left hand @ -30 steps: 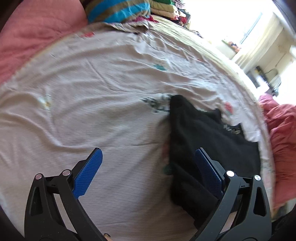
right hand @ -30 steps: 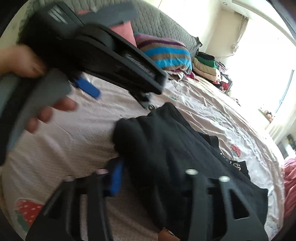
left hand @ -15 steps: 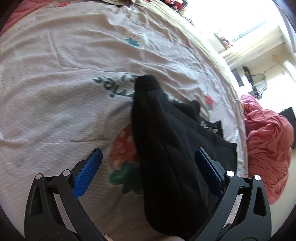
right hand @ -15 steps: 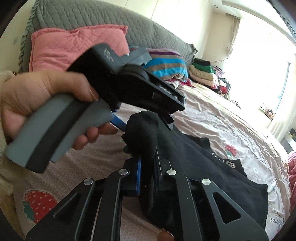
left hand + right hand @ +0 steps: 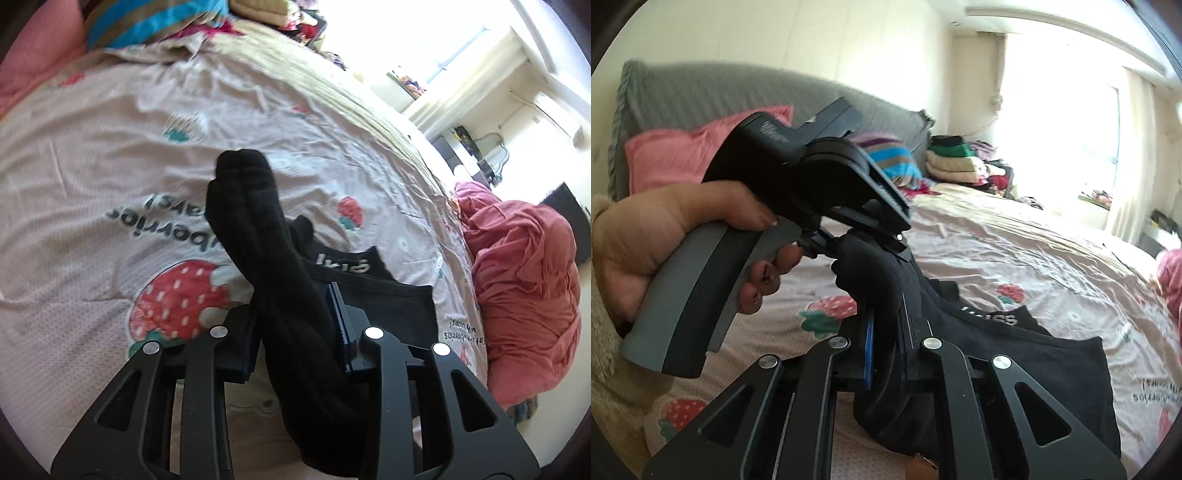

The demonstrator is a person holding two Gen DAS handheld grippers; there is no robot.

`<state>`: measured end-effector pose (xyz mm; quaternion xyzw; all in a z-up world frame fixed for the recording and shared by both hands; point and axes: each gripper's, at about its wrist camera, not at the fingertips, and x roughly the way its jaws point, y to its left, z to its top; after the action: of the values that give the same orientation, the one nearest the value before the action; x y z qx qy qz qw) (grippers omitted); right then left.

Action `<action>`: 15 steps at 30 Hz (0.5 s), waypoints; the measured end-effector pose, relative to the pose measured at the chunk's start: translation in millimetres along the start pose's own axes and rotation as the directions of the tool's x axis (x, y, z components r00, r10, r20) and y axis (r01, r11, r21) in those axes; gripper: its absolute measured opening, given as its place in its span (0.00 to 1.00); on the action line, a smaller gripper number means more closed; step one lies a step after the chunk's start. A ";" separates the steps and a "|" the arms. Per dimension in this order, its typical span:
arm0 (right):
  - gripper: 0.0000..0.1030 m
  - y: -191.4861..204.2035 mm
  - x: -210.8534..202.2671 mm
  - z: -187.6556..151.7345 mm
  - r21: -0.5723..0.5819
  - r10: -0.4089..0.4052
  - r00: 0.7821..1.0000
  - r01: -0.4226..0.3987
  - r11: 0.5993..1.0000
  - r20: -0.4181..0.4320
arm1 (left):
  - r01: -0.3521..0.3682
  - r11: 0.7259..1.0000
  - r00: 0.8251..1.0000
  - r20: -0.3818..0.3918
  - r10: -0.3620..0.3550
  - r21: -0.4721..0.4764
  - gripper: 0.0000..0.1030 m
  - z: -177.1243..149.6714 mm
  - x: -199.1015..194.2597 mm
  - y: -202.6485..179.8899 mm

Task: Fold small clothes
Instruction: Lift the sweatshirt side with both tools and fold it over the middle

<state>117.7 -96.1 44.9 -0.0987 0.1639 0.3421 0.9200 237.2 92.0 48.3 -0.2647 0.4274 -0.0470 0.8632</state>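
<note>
Black knit sock bundle [image 5: 273,273], soft, light, limp, raised above the strawberry-print bed sheet [image 5: 92,177]; left gripper [image 5: 295,328] and right gripper [image 5: 886,350] fingers both clamp it; best held mid-length

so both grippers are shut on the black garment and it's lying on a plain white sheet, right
Not quite: the sheet is strawberry-printed, not plain white, as the left wrist view shows. The left gripper and right gripper are indeed both shut on the black garment.
</note>
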 end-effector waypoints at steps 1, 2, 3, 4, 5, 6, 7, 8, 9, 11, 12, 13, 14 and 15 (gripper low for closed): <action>0.08 -4.4 -3.3 0.8 0.022 -0.005 1.000 0.005 1.000 0.009 | -0.002 1.000 1.000 0.004 0.002 0.013 0.24 0.2 -1.2 -6.9; 0.08 -9.0 -6.6 1.3 0.042 -0.012 1.000 0.012 0.999 0.017 | -0.003 1.000 1.000 0.006 0.003 0.023 0.24 0.0 -2.3 -12.5; 0.08 -13.5 -10.4 1.9 0.062 -0.023 0.999 0.021 0.998 0.025 | -0.005 0.999 1.000 0.009 0.004 0.035 0.24 -0.2 -3.6 -21.2; 0.08 -17.2 -13.7 2.3 0.076 -0.029 0.999 0.026 0.997 0.032 | -0.005 0.999 1.000 0.011 0.005 0.041 0.24 0.1 -4.2 -24.6; 0.08 -20.8 -17.1 2.6 0.087 -0.033 0.999 0.030 0.996 0.038 | -0.007 0.998 1.000 0.016 0.006 0.056 0.24 0.3 -5.2 -33.3; 0.08 -23.7 -20.2 2.7 0.095 -0.039 0.998 0.034 0.995 0.044 | -0.008 0.998 1.000 0.018 0.007 0.064 0.24 0.0 -6.4 -36.7; 0.08 -27.2 -23.7 2.9 0.102 -0.045 0.998 0.040 0.994 0.050 | -0.008 0.997 1.000 0.020 0.007 0.071 0.24 -0.4 -6.6 -42.3; 0.08 -30.8 -26.8 3.1 0.109 -0.051 0.997 0.044 0.993 0.055 | -0.007 0.997 1.000 0.022 0.005 0.079 0.24 -1.1 -6.8 -49.0; 0.08 -33.2 -29.5 3.0 0.116 -0.055 0.997 0.048 0.992 0.058 | -0.008 0.996 1.000 0.023 0.006 0.086 0.24 -1.7 -7.0 -54.8; 0.08 -37.3 -33.8 3.4 0.131 -0.063 0.996 0.054 0.990 0.062 | -0.007 0.995 1.000 0.025 0.005 0.099 0.24 -3.1 -7.7 -65.3; 0.08 -41.4 -36.8 3.2 0.143 -0.069 0.996 0.059 0.988 0.065 | -0.007 0.994 1.000 0.025 0.004 0.106 0.24 -3.5 -7.3 -69.8; 0.08 -45.8 -40.7 2.4 0.155 -0.074 0.995 0.063 0.986 0.067 | -0.006 0.993 1.000 0.024 0.003 0.115 0.24 -3.9 -6.5 -76.7; 0.08 -48.9 -43.1 2.3 0.166 -0.078 0.995 0.066 0.984 0.068 | -0.005 0.993 1.000 0.024 0.002 0.121 0.24 -4.7 -6.0 -81.0; 0.08 -51.4 -45.5 1.6 0.178 -0.083 0.994 0.070 0.982 0.069 | -0.004 0.992 1.000 0.023 0.001 0.126 0.24 -5.7 -5.7 -85.3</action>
<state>119.8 -161.2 66.7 -0.0106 0.1542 0.2942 0.9432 241.7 18.4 92.0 -0.2094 0.4141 -0.0697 0.8831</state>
